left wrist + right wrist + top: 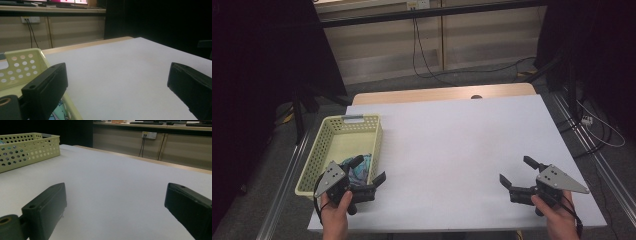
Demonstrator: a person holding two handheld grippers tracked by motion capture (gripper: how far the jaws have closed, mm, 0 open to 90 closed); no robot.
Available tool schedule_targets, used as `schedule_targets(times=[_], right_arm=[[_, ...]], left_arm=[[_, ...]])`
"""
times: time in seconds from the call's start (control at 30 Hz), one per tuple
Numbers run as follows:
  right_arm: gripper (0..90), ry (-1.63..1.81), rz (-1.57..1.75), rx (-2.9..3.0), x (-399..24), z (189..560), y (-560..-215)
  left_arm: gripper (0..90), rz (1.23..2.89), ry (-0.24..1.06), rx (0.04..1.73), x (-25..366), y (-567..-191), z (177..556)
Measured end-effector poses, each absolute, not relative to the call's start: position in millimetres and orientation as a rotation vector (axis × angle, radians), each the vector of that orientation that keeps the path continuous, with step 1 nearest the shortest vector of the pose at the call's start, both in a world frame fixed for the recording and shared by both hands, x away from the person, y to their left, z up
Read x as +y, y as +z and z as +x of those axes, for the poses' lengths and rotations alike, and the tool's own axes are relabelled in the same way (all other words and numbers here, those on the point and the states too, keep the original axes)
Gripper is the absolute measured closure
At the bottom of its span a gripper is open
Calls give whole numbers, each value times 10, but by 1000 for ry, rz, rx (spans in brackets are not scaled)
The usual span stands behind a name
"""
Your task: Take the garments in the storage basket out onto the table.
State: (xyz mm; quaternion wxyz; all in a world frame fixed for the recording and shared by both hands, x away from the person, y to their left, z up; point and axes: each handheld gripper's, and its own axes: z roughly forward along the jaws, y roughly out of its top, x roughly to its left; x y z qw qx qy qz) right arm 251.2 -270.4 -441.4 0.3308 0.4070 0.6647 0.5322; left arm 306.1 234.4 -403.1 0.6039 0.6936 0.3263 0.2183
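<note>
Crumpled blue-green cloth lies in the pale yellow perforated plastic basket, probably tidied away; left gripper beside it and right gripper both gape wide, empty.

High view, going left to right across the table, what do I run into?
Yellow basket with cloth at its near end, then left gripper at its near right corner, bare white table, right gripper.

Perforated glossy plastic basket, crumpled cloth inside, smooth matt white table
</note>
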Motion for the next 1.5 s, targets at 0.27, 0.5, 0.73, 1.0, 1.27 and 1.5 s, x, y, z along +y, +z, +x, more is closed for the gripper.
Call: schedule_targets(times=[0.27, 0.5, 0.73, 1.0, 1.27, 1.5], right_arm=[[36, 1409, 1060, 1742, -2690, 2519, -4417], [35, 1424, 1064, 1736, -2700, 2506, -4415], [29, 1411, 1078, 1738, -2725, 2477, -4428], [29, 1422, 1086, 1732, -2736, 2463, -4432], [29, 1421, 1075, 1748, -2706, 2461, -4438], [29, 1424, 1067, 1756, -2692, 2462, -4441]], left_arm=[[32, 1612, 510, 757, 2350, -4014, 3078], [32, 1622, 517, 749, 2338, -3946, 3088], [32, 1620, 495, 734, 2305, -3845, 3143], [31, 1619, 497, 710, 2405, -3684, 3255], [28, 1620, 488, 728, 2542, -3610, 3417], [24, 1674, 537, 757, 2663, -3612, 3592]])
